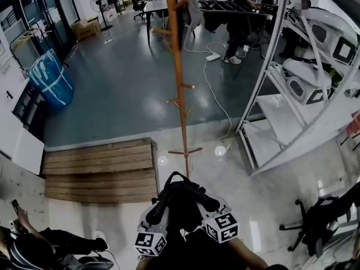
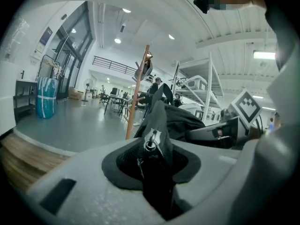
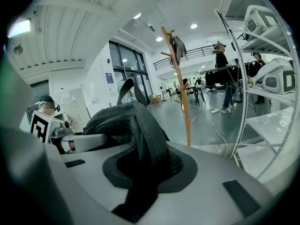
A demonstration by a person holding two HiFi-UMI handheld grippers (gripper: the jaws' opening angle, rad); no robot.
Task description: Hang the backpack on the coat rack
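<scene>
A tall wooden coat rack [image 1: 179, 77] with short pegs stands on the grey floor just ahead of me. A dark garment hangs from its top [image 3: 179, 45]. I hold the black backpack [image 1: 183, 201] up between both grippers, short of the rack's base. My left gripper [image 1: 161, 208] is shut on a fold of the backpack with a zipper pull [image 2: 151, 142]. The right gripper [image 1: 203, 200] is shut on another bunch of its fabric [image 3: 140, 135]. The carry loop [image 1: 175, 178] stands up toward the rack. The rack's pole [image 2: 137, 93] shows behind the bag in both gripper views.
A wooden plank ramp [image 1: 101, 170] lies at the left. A white metal shelf unit [image 1: 292, 94] with white devices stands at the right. An office chair [image 1: 318, 218] is at the lower right. A white cable [image 1: 216, 94] runs behind the rack. A blue wrapped roll [image 1: 50, 77] leans far left. People stand at the back.
</scene>
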